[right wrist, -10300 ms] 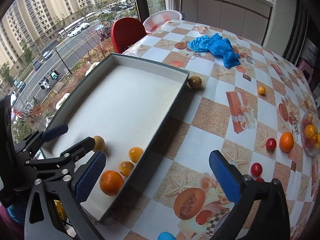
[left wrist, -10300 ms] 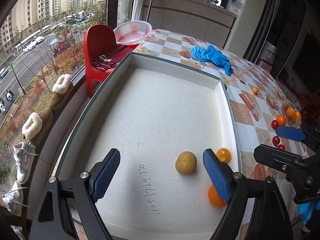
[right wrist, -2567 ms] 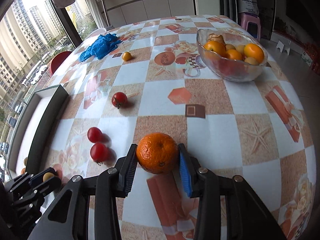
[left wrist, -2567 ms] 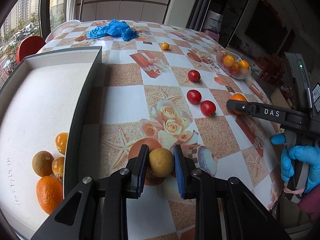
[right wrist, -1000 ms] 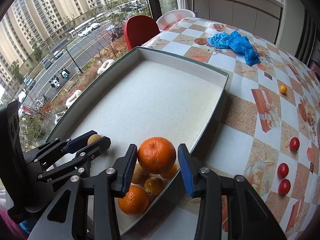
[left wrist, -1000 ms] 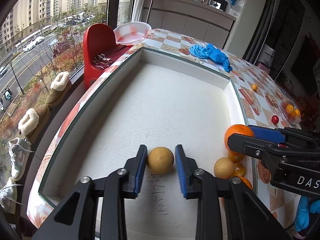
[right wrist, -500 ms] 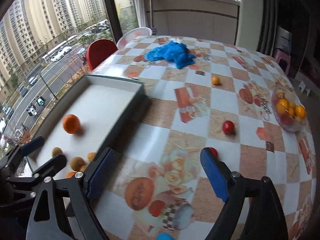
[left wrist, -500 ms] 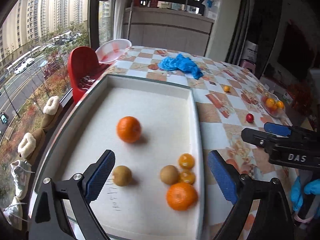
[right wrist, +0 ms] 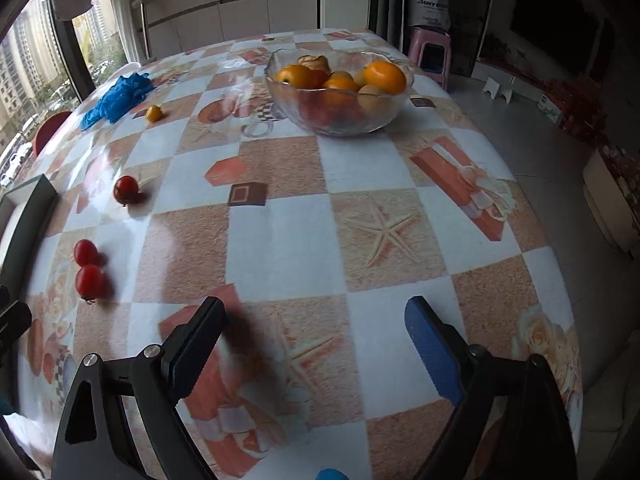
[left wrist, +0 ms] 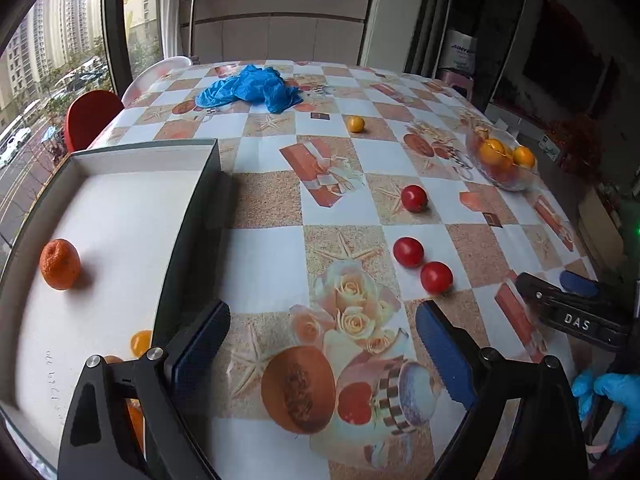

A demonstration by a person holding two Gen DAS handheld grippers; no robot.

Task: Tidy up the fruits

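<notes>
I see a table [right wrist: 280, 232] under a checked fruit-print cloth, by a window onto towers. My left gripper [left wrist: 322, 334] hangs with its jaws wide apart and nothing between them, beside the tray [left wrist: 192, 216]; an orange [left wrist: 60, 264] lies in the tray, well left. My right gripper [right wrist: 314, 330] gapes too. Three tomatoes [left wrist: 408, 252] lie ahead, round, no clear axis. The bowl [right wrist: 340, 116] holds more fruit beyond.
</notes>
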